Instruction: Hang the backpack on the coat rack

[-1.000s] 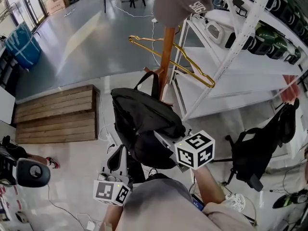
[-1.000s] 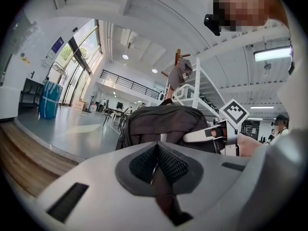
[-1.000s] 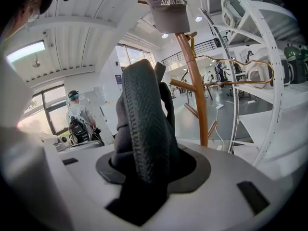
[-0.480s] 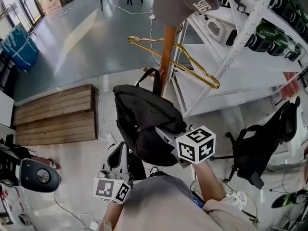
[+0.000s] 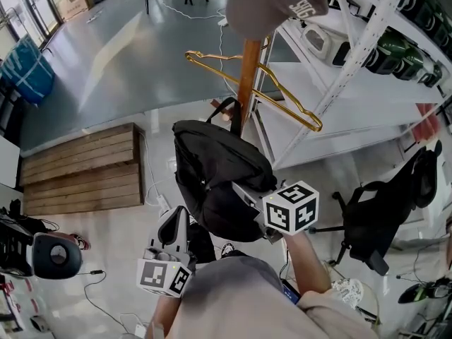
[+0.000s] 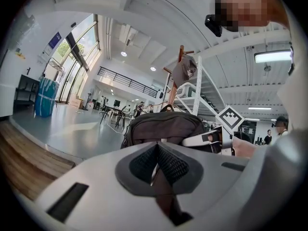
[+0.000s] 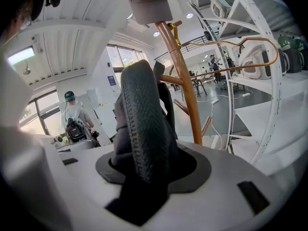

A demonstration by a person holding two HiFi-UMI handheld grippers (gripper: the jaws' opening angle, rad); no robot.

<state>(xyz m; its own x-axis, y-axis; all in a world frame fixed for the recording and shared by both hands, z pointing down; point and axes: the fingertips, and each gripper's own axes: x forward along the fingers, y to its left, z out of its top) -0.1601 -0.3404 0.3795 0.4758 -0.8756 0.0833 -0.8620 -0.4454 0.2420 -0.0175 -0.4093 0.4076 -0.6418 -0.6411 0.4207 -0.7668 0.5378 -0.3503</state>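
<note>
A black backpack (image 5: pixel 219 171) hangs in the air between both grippers, just in front of the wooden coat rack pole (image 5: pixel 245 76). Its top loop (image 5: pixel 227 106) lies close beside the pole, near a low peg. My right gripper (image 5: pixel 241 191) is shut on a thick padded strap (image 7: pixel 142 129) of the backpack. The pole (image 7: pixel 185 85) rises just behind that strap. My left gripper (image 5: pixel 185 223) holds the bag's lower side, its pads (image 6: pixel 168 165) shut on a thin dark strap. A grey cap (image 5: pixel 275 2) tops the rack, and a gold hanger (image 5: pixel 282 94) hangs from it.
White metal shelving (image 5: pixel 353 83) stands right of the rack. A wooden pallet (image 5: pixel 81 168) lies on the floor at left, with a blue bin (image 5: pixel 28 69) further back. A black chair (image 5: pixel 381 217) is at right. A person (image 7: pixel 74 121) stands far off.
The backpack and both grippers have shifted a little toward the coat rack pole. Both grips are unchanged.
</note>
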